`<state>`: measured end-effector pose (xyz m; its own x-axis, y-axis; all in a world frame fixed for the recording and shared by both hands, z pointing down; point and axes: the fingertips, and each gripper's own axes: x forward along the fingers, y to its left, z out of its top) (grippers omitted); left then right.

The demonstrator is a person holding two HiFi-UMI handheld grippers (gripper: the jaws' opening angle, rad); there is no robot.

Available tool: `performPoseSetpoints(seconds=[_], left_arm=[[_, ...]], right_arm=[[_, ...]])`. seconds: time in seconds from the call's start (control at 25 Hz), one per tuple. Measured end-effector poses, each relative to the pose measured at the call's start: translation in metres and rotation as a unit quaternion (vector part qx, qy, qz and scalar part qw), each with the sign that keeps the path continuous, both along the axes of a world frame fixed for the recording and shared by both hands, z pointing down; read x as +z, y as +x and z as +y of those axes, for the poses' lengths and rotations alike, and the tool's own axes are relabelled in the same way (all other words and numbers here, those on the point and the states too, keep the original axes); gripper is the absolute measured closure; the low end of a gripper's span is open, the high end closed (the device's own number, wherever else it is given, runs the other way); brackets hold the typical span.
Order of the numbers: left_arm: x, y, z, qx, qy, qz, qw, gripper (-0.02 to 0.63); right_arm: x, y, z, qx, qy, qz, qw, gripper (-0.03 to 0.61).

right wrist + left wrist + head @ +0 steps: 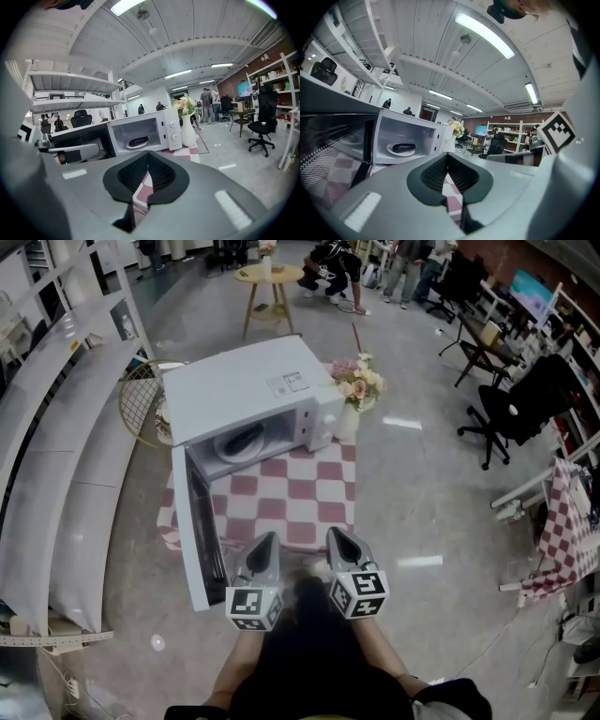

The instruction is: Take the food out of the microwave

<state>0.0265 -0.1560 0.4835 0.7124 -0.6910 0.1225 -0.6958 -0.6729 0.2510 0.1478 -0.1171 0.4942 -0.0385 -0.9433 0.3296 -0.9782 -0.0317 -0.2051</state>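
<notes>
Both claws are empty & fully closed. L claw [265, 542] and R claw [337, 536] each show pads meeting at the tip w/ nothing btwn them. They hang side by side, near each other, over the near edge of the checkered cloth [291, 493], well short of the microwave [246, 388].

Key relation: the food [139, 140], a dark long piece on a white plate [127, 146], sits inside the open cavity, ahead of both claws. From the R claw it's almost dead ahead, a touch left. From the L claw it's ahead but clearly off to the left. Its long axis runs across our line of approach, roughly side to side, so we judge a grab at the plate rim easier than pinching the food itself.

The door [192, 540] is swung out toward us and stands just left of the L claw, so it's tight on that side. L claw looks slightly nearer the opening, but R claw is lined up better. Ahead-right of the R claw, the vase w/ flowers [349, 413] stands beside the microwave; we reckon it's clear of a straight reach. Either claw must open before going in.
</notes>
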Motion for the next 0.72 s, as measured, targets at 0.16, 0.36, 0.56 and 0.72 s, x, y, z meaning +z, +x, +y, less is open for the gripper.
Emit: performPoseSetpoints(seconds=[0.16,0.36,0.56,0.72], left_arm=[[0.003,0.003,-0.010,-0.009,-0.002,-0.003,1.0000,0.604],[0.004,0.008,-0.022,-0.023,-0.003,-0.006,0.9997,0.604],[0.007,0.015,-0.034,-0.035,-0.007,-0.009,0.9993,0.604],[0.009,0.021,-0.045,-0.046,-0.007,-0.013,0.9988,0.604]], right_arm=[[0.003,0.003,-0.011,-0.011,-0.004,-0.001,1.000,0.577],[0.004,0.010,-0.023,-0.026,-0.007,-0.002,1.000,0.577],[0.005,0.018,-0.039,-0.037,-0.008,-0.003,0.999,0.577],[0.007,0.025,-0.051,-0.047,-0.011,-0.005,0.999,0.577]])
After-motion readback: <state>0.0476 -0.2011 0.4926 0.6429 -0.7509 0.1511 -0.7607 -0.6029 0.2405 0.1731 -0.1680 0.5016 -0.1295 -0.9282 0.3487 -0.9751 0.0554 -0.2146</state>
